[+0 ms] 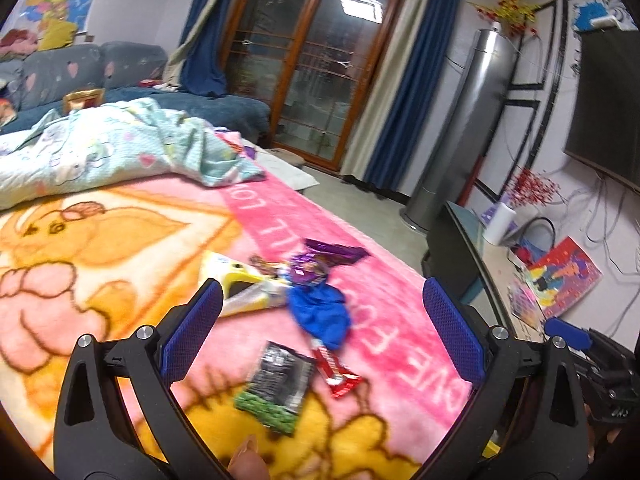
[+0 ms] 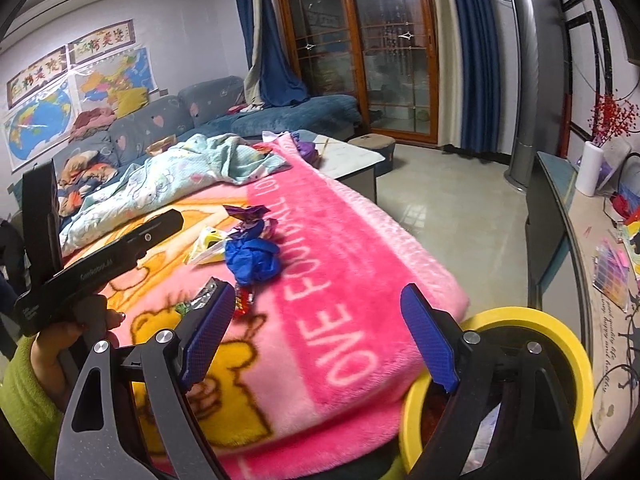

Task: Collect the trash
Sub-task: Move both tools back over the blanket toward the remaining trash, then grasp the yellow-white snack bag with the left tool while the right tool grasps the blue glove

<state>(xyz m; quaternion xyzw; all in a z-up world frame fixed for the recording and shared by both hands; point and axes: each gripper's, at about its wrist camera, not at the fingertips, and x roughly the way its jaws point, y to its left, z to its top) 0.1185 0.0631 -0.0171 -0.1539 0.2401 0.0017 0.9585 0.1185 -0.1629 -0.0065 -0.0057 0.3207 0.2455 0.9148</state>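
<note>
Left gripper (image 1: 322, 318) gaped empty above wrappers | right gripper (image 2: 318, 334) gaped empty | crumpled blue wrapper (image 1: 320, 314) lay mid-blanket on pink plush blanket (image 2: 340, 280) | round yellow plastic bin (image 2: 576, 364) waited near right edge for drops

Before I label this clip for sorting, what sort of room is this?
Most likely a home living room: a blue sofa along the wall, a wall-mounted television, and a pink blanket strewn with snack wrappers.
</note>
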